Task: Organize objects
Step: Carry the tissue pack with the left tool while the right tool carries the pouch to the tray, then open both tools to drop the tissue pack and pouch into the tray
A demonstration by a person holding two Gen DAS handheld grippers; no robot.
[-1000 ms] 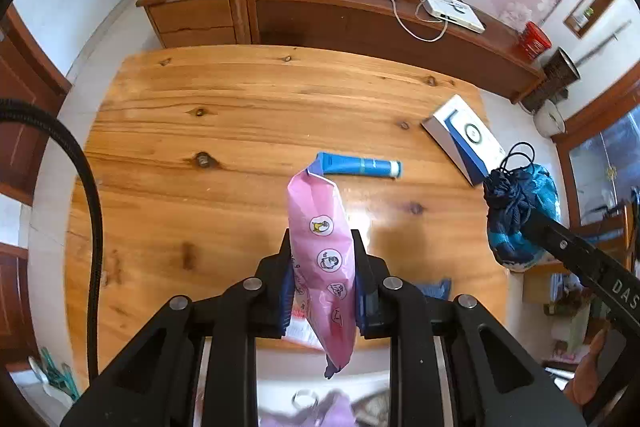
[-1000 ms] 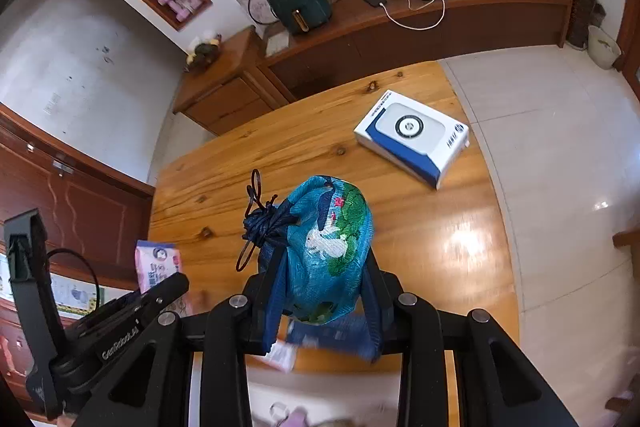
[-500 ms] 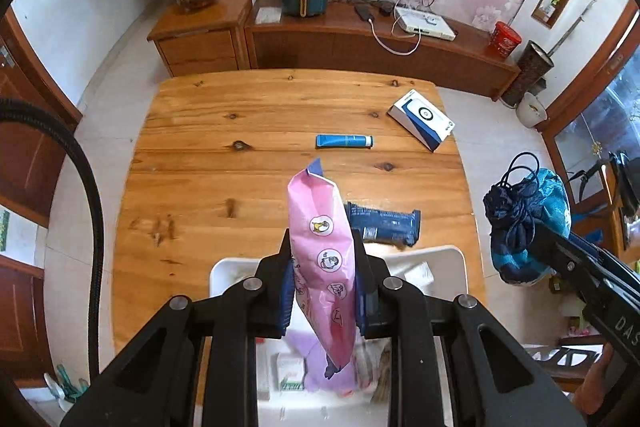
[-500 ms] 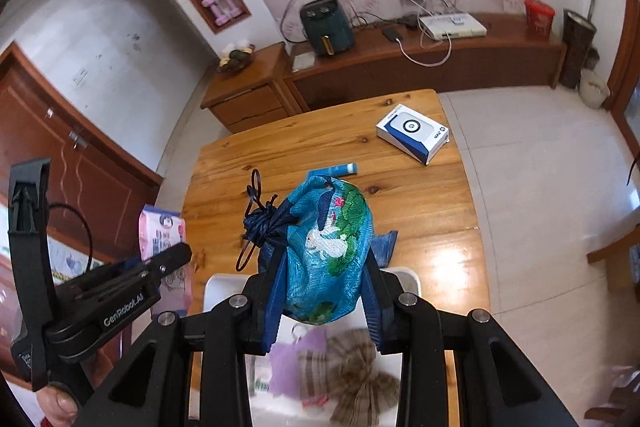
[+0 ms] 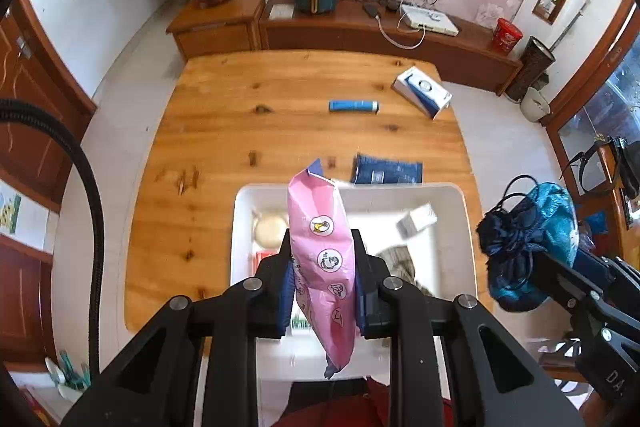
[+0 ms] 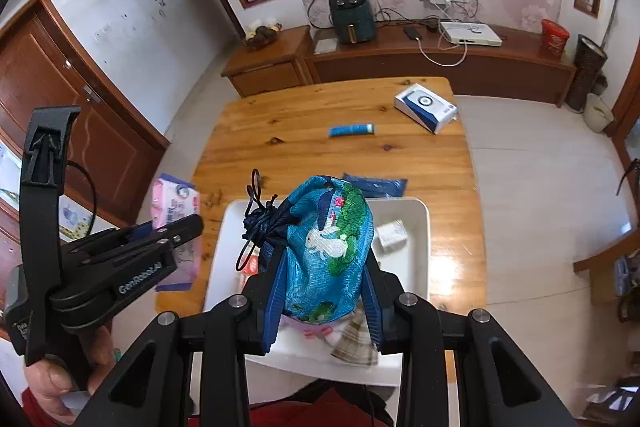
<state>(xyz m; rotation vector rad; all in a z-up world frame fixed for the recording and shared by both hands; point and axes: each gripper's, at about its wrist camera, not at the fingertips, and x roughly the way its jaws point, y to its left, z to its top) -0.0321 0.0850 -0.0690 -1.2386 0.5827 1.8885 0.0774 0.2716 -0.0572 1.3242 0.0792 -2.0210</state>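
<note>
Left wrist view: the left gripper (image 5: pixel 322 287) stays clamped on a pink wipes pack (image 5: pixel 322 259), now risen above the white bin (image 5: pixel 460 223), which a second ago was out of sight. The wooden desk (image 5: pixel 240 131) carries a blue tube (image 5: pixel 353 105), a boxed device (image 5: pixel 422 95) and a dark blue packet (image 5: pixel 387 169).

Right wrist view: the right gripper (image 6: pixel 326 267) pinches a blue drawstring pouch (image 6: pixel 328 247) over the bin; both items look ready for dropping in. A TV hangs behind.
</note>
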